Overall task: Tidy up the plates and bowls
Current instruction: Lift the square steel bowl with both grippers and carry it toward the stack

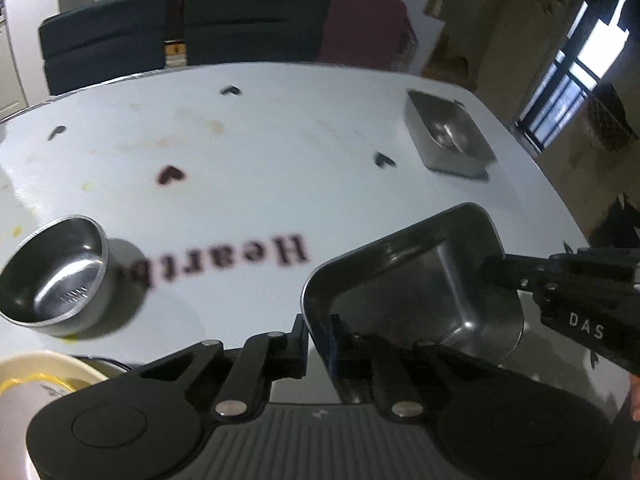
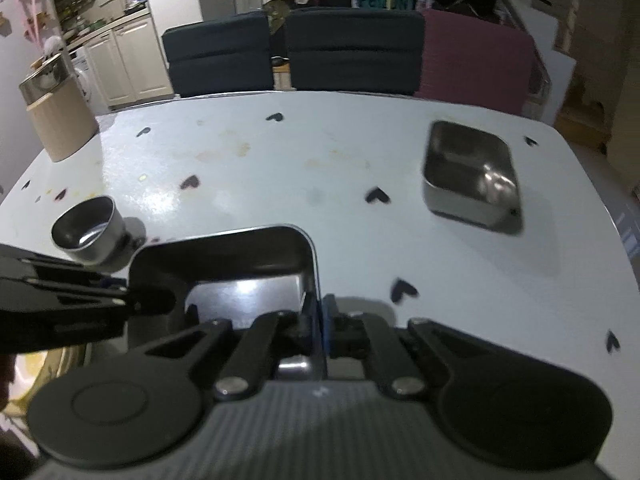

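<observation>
While both claws pinch the same square steel tray, the job is to carry it level. In the left wrist view the left claw [image 1: 320, 334] is clamped on the rim of the held tray [image 1: 412, 276] at lower centre, and the right claw [image 1: 496, 266] grips its opposite rim at the right. In the right wrist view the right claw [image 2: 318, 320] bites the tray's near-right wall, its jaws together on the metal. To do this well, I judge both hands should move as one, so neither rim slips, and head for the second square tray [image 2: 470, 176] at upper right, for nesting. A round steel bowl [image 1: 56, 276] waits at the left on the desk [image 1: 280, 152]. Readable writing: "Heartb" printed on the desk, "DAS" on the right gripper's body.
</observation>
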### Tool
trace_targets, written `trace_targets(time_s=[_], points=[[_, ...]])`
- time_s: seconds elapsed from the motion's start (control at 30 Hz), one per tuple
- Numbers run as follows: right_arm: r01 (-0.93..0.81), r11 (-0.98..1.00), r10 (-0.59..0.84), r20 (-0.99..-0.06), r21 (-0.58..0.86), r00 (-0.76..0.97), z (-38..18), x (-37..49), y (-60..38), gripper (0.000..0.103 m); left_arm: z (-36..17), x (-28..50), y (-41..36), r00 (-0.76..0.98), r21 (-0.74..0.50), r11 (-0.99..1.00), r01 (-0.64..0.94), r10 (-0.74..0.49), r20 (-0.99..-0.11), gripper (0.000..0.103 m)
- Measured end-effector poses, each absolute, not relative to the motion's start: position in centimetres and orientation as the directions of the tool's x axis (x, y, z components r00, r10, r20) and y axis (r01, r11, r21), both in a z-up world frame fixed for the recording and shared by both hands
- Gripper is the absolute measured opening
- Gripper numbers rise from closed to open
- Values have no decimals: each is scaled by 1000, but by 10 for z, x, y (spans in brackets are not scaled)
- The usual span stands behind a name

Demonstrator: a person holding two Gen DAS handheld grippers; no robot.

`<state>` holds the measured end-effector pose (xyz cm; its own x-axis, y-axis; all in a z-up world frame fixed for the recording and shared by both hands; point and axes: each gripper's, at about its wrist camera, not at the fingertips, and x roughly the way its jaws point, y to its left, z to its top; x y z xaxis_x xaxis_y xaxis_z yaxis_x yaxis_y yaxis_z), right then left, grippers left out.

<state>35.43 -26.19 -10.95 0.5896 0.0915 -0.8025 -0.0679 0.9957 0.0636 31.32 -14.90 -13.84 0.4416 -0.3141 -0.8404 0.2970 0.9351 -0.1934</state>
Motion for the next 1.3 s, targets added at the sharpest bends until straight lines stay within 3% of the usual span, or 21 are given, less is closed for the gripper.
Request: trace_targets(time_s=[0.4,1.3], points=[[2,998,54,-864,64,501,-124,310,-281,4,-149,293,-173,394,-186,922,341,-320,-862,10],[52,991,86,-892,121,443,-148,326,-291,3,-162,297,-165,314,-215,915,342,-327,-891,16]])
